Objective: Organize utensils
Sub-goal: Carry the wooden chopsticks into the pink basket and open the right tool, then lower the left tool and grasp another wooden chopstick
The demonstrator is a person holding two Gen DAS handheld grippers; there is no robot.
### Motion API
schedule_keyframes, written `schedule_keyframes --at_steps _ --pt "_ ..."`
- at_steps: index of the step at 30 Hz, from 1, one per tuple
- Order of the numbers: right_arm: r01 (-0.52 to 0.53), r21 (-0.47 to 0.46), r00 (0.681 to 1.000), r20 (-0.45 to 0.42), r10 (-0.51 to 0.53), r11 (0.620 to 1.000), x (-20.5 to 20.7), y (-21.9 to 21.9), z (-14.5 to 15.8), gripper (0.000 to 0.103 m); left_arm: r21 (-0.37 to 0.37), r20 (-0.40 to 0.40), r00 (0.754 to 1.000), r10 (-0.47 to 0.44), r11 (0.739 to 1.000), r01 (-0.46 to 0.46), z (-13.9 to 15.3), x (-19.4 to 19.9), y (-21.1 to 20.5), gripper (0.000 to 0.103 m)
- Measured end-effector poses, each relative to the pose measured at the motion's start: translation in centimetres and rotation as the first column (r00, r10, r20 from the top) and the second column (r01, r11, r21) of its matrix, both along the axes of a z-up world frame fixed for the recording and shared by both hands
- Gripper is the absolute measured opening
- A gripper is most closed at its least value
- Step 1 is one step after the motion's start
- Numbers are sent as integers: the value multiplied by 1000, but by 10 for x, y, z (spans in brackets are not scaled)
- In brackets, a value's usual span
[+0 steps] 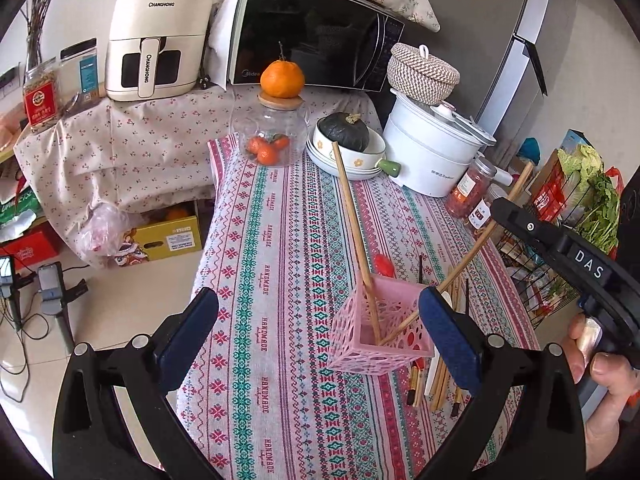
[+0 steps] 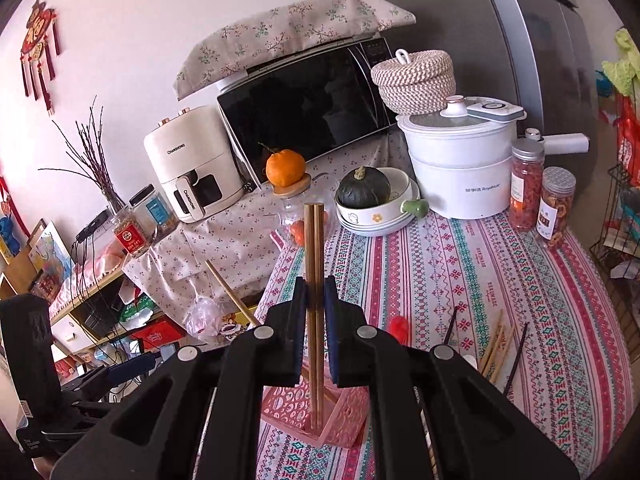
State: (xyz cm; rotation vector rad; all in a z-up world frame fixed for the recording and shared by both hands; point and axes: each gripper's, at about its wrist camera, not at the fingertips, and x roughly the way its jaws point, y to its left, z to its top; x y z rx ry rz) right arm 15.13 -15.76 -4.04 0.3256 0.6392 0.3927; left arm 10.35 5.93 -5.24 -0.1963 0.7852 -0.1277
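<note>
Right gripper [image 2: 316, 300] clamped on a pair of chopsticks [image 2: 314, 248], upright, lower ends inside the pink basket [image 2: 340, 420]. Left gripper [image 1: 320, 336] spread wide, holding nothing, right pad [image 1: 448, 336] just beside the basket's [image 1: 384, 332] right wall. In the left view, one chopstick [image 1: 354, 216] leaning in the basket toward the bowl [image 1: 348, 156], another slanting up toward the right gripper [image 1: 560, 244]. More chopsticks [image 1: 440, 384] flat on the tablecloth [image 1: 280, 280] right of the basket.

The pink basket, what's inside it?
The pink basket holds wooden chopsticks; the right gripper grips a pair whose tips are inside. Its bottom is mostly hidden.
</note>
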Motion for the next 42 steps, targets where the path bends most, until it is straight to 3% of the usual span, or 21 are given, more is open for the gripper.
schedule_keyframes --at_steps 4,7,9,12,15,17,22,26,30,33,42 --pt "-21 -8 999 -42 21 1000 6 5 -12 10 27 9 1000 -10 1000 10 1 -2 -4 96" --pt "-32 -8 998 -61 31 999 7 5 -17 20 36 11 1000 -12 999 12 1 -3 -6 96" --pt "-31 16 998 -61 32 999 5 0 -16 46 41 10 1000 -15 999 14 1 -3 -8 96" --pt "-33 54 998 -52 36 998 1 -12 -8 71 44 9 1000 -21 999 20 2 -4 -12 96" --pt "-21 98 998 -52 27 995 -5 -31 -2 88 41 11 1000 -27 999 27 4 -6 -16 96" --pt "-13 133 998 -65 22 991 -8 -47 0 92 38 12 999 -34 999 33 6 -8 -20 96" --pt "44 140 994 -101 -30 989 -15 -89 -2 96 50 7 997 -76 996 76 9 -12 -40 96" --pt "144 28 981 -135 -139 989 -20 -123 -8 96 81 11 992 -125 989 124 12 -15 -63 96" --pt "240 -127 952 -164 -259 962 -24 -154 -20 96 114 6 983 -182 977 180 13 -20 -93 96" --pt "279 -194 929 -193 -315 941 -26 -178 -31 96 153 -12 975 -222 963 221 9 -22 -121 96" --pt "372 -244 839 -324 -437 896 -33 -248 -61 96 234 -167 928 -334 901 366 -22 3 -211 96"
